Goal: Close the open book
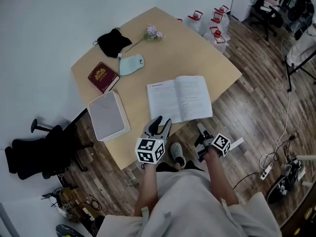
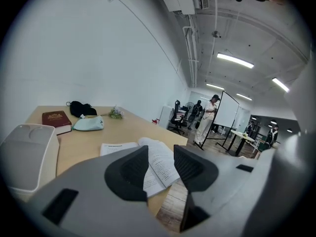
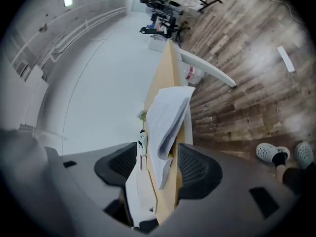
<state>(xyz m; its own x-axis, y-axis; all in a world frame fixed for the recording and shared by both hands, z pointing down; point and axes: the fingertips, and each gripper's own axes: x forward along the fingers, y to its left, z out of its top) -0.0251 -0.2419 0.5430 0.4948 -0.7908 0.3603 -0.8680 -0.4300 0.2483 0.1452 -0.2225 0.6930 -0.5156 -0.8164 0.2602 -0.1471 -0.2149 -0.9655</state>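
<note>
On the table [image 1: 197,53] lie two books, one open book [image 1: 180,98] and one closed red book [image 1: 102,76], plus one white box [image 1: 107,115], one pale blue pouch [image 1: 131,64], one black pouch [image 1: 112,42] and one flower sprig [image 1: 153,32], with three red-capped jugs [image 1: 217,35] on the floor [image 1: 256,83] at one o'clock.

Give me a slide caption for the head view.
Both open, the left gripper and right gripper poised at an open book overhanging the near edge of a wooden table.
</note>
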